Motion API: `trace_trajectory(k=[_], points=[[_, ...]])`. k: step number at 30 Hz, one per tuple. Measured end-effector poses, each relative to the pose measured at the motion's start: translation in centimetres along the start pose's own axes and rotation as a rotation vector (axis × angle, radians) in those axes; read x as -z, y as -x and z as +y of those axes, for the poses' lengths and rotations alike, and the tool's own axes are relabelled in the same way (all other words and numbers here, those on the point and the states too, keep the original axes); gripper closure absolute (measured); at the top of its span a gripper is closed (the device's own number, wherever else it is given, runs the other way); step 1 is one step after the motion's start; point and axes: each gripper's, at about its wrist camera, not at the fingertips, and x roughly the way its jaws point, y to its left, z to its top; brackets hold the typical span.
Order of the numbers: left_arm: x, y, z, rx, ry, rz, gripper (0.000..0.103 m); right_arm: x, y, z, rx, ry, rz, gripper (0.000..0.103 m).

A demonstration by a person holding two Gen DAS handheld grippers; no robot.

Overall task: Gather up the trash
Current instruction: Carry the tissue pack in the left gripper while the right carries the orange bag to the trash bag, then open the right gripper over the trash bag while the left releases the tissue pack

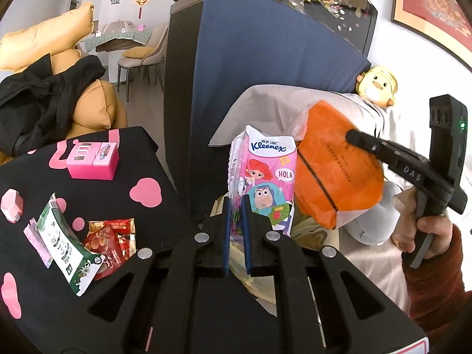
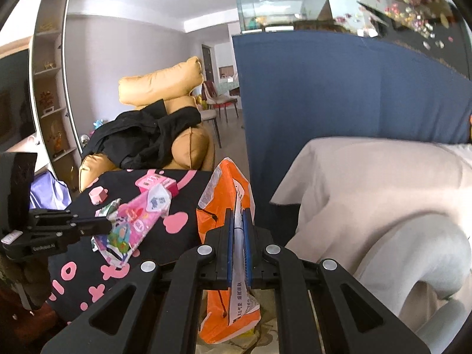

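My left gripper (image 1: 236, 206) is shut on a pink Kleenex tissue wrapper (image 1: 265, 177), held upright just right of the black table. From the right wrist view the same wrapper (image 2: 138, 215) hangs from the left gripper (image 2: 107, 224) over the table. My right gripper (image 2: 238, 219) is shut on an orange plastic bag (image 2: 224, 206), which stands on edge between its blue pads. The left wrist view has that orange bag (image 1: 336, 171) at centre right with the right gripper (image 1: 349, 134) pinching its top. A green-white wrapper (image 1: 67, 244) and a red snack wrapper (image 1: 113, 242) lie on the table.
The black table (image 1: 124, 159) with pink hearts also carries a pink box (image 1: 93, 160) and a small pink container (image 1: 11, 205). A tall blue-covered cabinet (image 1: 259, 67) stands behind. A beige-covered sofa (image 2: 368, 183) with a duck plush (image 1: 377, 85) is at right; a yellow armchair (image 2: 165, 88) with black clothes at left.
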Motion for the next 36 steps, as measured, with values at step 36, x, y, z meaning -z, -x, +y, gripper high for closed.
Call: trace_trajectory(k=[36], points=[[2.2, -5.7, 1.4, -0.006, 0.028, 0.147, 0.096, 7.1, -5.5, -1.9, 0.011, -0.07, 0.19, 0.055]])
